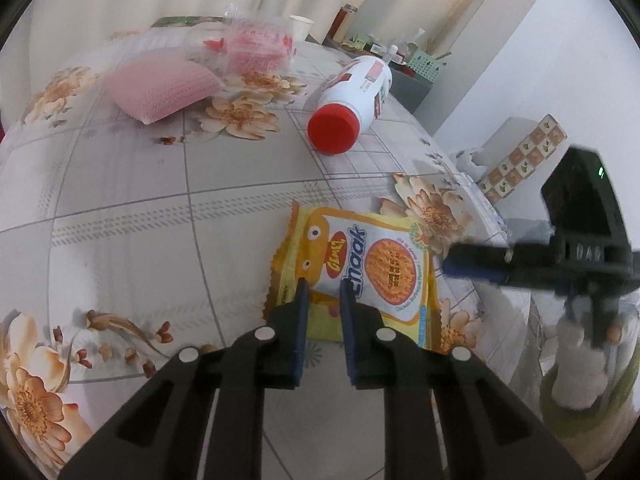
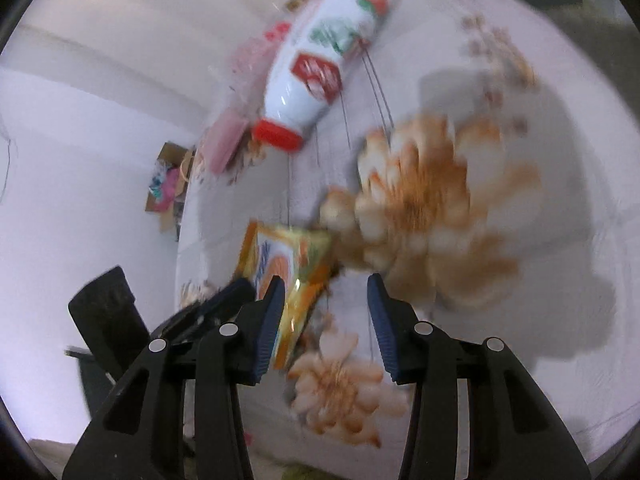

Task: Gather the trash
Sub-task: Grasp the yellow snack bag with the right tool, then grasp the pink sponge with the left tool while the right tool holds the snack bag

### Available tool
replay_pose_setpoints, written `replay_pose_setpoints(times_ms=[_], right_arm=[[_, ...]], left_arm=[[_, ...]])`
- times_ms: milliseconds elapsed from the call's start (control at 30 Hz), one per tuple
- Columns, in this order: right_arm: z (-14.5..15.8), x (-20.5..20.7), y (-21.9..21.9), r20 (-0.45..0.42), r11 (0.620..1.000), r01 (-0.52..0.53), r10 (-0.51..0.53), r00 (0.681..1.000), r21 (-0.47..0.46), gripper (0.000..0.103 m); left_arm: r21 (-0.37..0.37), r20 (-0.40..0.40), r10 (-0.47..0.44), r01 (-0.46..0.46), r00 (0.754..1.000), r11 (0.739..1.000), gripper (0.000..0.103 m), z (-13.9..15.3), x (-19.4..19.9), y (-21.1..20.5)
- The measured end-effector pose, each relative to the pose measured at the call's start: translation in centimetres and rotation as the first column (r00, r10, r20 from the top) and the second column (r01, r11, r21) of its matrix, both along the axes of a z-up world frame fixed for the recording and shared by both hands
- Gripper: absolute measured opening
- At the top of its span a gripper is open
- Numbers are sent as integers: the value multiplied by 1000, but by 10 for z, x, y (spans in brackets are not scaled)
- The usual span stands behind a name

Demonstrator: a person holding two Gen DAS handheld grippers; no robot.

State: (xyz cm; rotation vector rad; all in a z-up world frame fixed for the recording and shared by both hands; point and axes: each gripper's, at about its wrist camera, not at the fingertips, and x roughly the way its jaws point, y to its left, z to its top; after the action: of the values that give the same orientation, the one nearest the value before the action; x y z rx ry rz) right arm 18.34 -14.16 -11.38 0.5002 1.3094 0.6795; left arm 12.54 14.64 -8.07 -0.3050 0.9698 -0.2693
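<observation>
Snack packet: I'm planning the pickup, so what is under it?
The snack packet lies flat on the floral tablecloth, printed face up. Whatever might be beneath the packet itself is covered.

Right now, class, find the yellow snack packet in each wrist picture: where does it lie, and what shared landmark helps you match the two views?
Left wrist view: the yellow snack packet lies lower centre, just beyond the left gripper.
Right wrist view: it sits lower left of centre, blurred, beside the right gripper.
Shared landmark: the white bottle with the red cap, lying on the floral tablecloth.
</observation>
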Motion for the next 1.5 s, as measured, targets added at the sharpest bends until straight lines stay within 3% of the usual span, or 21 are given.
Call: replay_pose_setpoints(times_ms=[100, 167, 300, 533, 867, 1033, 1133, 1200, 1267, 1367, 1500], right_arm=[[-4, -3, 4, -40, 998, 7, -4, 999, 67, 39], [-9, -3, 14, -56, 995, 3, 3, 998, 101, 34], [-14, -2, 29, -83, 989, 30, -18, 996, 146, 33], [-25, -14, 32, -174, 979, 16, 20, 985, 204, 17], [-19, 2, 46, -105, 979, 94, -76, 992, 180, 12], [-12, -2, 58, -24, 991, 80, -78, 997, 105, 10], [-8, -4, 56, 24, 995, 89, -91, 996, 50, 10], [-6, -3, 44, 42, 994, 102, -104, 994, 31, 10], [-6, -3, 32, 55, 992, 122, -123, 991, 19, 10], [-5, -4, 18, 82, 989, 150, -149, 985, -8, 10], [-9, -5, 9, 76, 986, 164, -165, 983, 13, 10]], left_arm=[[-28, -12, -4, 3, 1000, 1000, 15, -1, 3, 4], [-46, -19, -2, 1, 1000, 999, 15, -2, 4, 6], [-39, -19, 3, -4, 1000, 999, 15, -2, 3, 8], [-71, -24, -3, 1, 1000, 997, 15, -2, 2, 9], [-70, -18, -6, 5, 1000, 998, 15, -2, 0, 9], [-86, -8, -4, 4, 1000, 996, 15, 1, -2, 12], [-56, 44, 18, -15, 999, 998, 16, 17, -1, 22], [-72, 54, 57, -53, 997, 996, 25, 28, 7, 35], [-95, 51, 133, -128, 990, 987, 51, 38, 21, 55], [-136, 36, 268, -261, 963, 956, 68, 51, 52, 87], [-143, -5, 440, -436, 898, 888, 69, 51, 105, 126]])
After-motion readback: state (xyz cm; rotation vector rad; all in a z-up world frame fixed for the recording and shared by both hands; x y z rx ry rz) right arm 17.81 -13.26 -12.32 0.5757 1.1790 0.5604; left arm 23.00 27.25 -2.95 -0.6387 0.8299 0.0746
